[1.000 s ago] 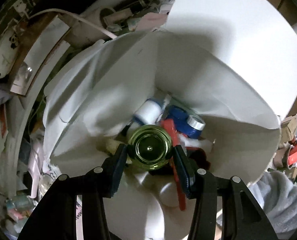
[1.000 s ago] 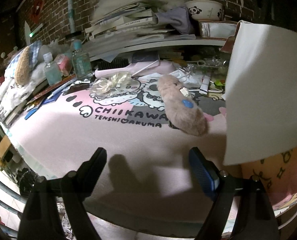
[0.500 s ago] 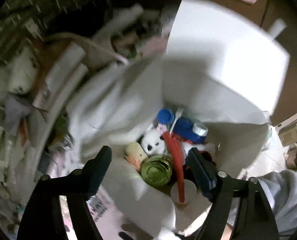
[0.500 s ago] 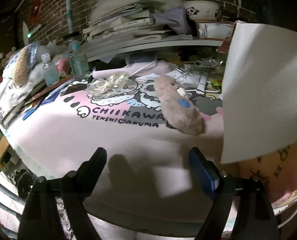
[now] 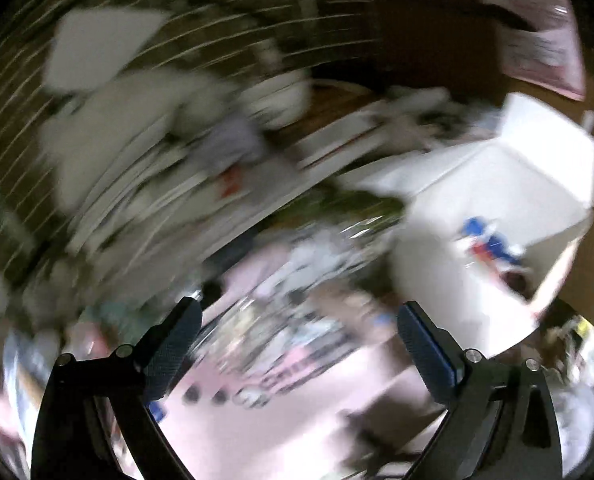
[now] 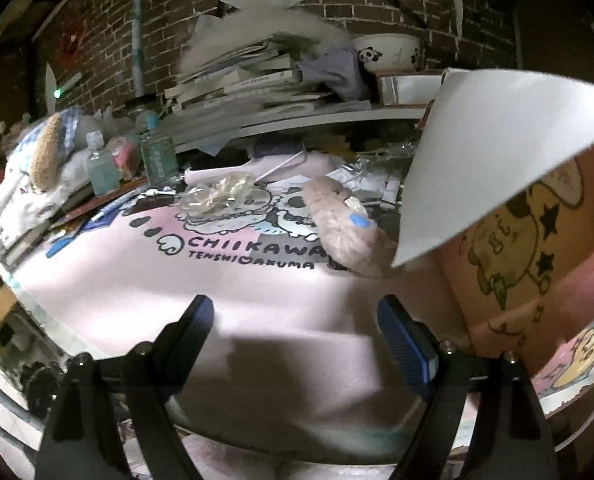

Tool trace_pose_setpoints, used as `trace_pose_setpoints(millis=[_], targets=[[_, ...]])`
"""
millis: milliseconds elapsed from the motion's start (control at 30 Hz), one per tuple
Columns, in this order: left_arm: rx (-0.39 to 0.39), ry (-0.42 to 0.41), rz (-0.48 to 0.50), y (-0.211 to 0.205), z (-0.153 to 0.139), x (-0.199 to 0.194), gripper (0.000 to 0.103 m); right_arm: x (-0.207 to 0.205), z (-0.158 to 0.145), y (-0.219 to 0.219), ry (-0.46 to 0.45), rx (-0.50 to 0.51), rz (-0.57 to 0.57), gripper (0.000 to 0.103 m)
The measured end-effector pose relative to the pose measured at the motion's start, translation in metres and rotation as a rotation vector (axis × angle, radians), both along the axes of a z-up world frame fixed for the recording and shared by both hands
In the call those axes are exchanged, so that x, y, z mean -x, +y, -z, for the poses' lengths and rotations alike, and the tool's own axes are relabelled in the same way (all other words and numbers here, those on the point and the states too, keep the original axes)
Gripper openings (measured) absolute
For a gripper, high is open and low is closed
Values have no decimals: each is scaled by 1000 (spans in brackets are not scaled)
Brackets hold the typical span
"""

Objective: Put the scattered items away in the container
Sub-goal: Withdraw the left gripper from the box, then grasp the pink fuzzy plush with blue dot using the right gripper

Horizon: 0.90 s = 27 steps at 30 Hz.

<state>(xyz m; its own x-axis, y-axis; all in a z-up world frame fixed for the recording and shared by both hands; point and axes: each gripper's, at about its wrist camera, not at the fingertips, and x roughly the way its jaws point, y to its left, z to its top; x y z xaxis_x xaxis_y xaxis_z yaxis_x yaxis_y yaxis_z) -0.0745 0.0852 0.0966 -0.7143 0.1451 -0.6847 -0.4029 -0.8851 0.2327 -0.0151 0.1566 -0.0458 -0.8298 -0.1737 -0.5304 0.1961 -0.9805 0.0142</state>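
The container is a pink cartoon-printed box (image 6: 513, 248) with white flaps, at the right of the right wrist view. In the blurred left wrist view it (image 5: 449, 280) stands at the right, with blue and red items (image 5: 493, 244) inside. A long beige plush toy (image 6: 345, 228) lies on the pink mat just left of the box. A crumpled clear wrapper (image 6: 217, 196) lies further left. My left gripper (image 5: 297, 344) is open and empty, up and left of the box. My right gripper (image 6: 295, 332) is open and empty, low over the mat in front of the plush.
The pink Chiikawa mat (image 6: 137, 280) covers the table. Clear bottles (image 6: 157, 156) and a plush pile (image 6: 45, 152) stand at the left. Stacked books (image 6: 249, 80) and a panda bowl (image 6: 389, 54) sit on a shelf against the brick wall.
My left gripper opened and dropped the green round container into the box, then swung up and left out of the box, blurring the view. My right gripper edged closer to the box.
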Motion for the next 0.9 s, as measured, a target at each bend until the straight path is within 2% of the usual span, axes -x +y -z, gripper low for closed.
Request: trace_pose_setpoints(millis=[167,267,400,533,700,833,900], targets=[[-87,-4,-162,-70,39,-14,98,1,2,-18,25,-113,29,82],[-147,-11,-231,-105,55,-26,98,2,-2,-36,63,-228,53,82],[-164,-23,-319,-137,73,-30,98,9,-10,-59,103,-375,89,82],[-252,-51,-282,-148,89,-34,98,31,-19,-70,103,-471,154,82],[-292,-69,-272,-147,102,-35,98,61,-16,-71,63,-553,230,82],[-296,-74,-248,-141,105,-35,98,81,-7,-50,-43,-496,259,82],[-298,-76,-242,-138,105,-35,98,84,-8,-43,-68,-457,257,82]])
